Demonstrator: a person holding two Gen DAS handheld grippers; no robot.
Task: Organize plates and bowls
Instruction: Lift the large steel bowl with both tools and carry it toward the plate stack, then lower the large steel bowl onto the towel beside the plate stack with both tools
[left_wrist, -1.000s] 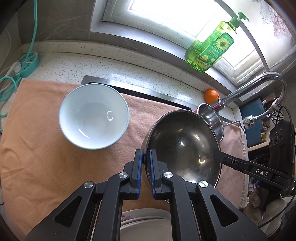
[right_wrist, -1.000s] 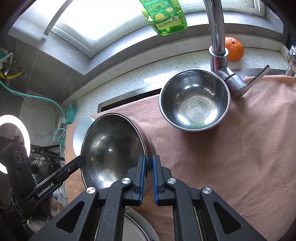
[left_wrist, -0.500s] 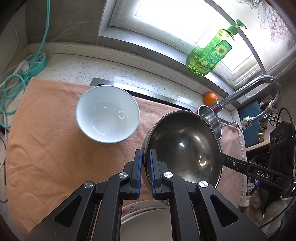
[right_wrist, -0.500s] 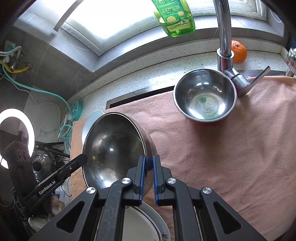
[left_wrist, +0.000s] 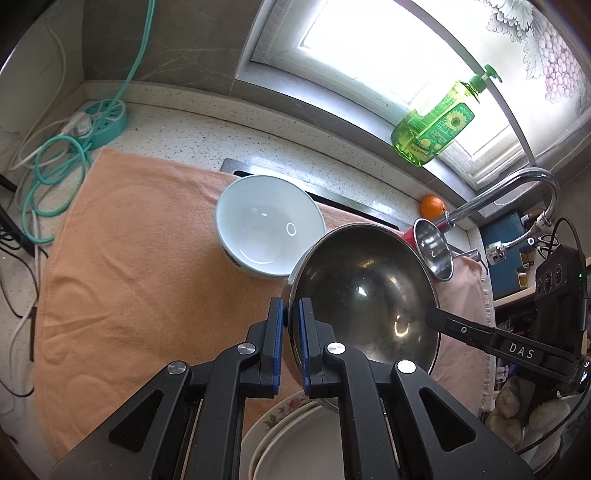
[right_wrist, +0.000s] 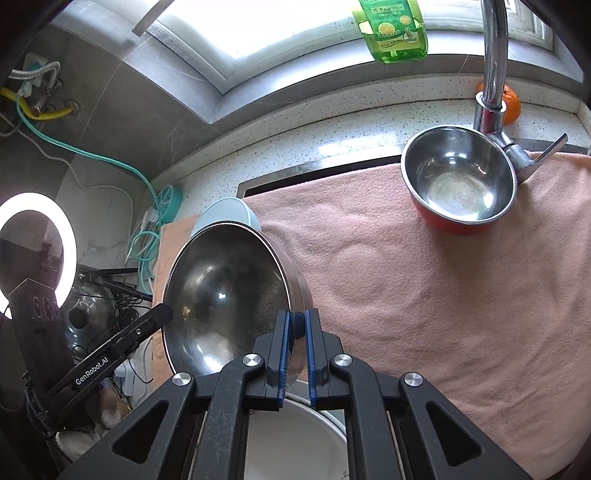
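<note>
A large steel bowl (left_wrist: 365, 295) (right_wrist: 225, 291) hangs above the orange towel (left_wrist: 140, 280), held by both grippers at opposite rims. My left gripper (left_wrist: 291, 314) is shut on its near-left rim. My right gripper (right_wrist: 299, 325) is shut on its right rim, and its black finger shows in the left wrist view as the right gripper finger (left_wrist: 480, 332). A pale blue-white bowl (left_wrist: 269, 229) (right_wrist: 225, 210) stands on the towel beyond. A small steel bowl with a red outside (right_wrist: 458, 184) (left_wrist: 434, 247) sits by the tap. Stacked plates (left_wrist: 295, 439) (right_wrist: 295, 439) lie under the grippers.
The tap (right_wrist: 495, 66) (left_wrist: 517, 184) arches at the right, with an orange (left_wrist: 432, 205) behind it. A green soap bottle (left_wrist: 436, 129) stands on the window sill. A teal power strip with cords (left_wrist: 103, 118) lies far left. A ring light (right_wrist: 33, 243) glows off the counter's left.
Both grippers have pulled back toward me and slightly up with the large steel bowl. The blue-white bowl and small steel bowl look farther away, and more of the stacked plates show below.
</note>
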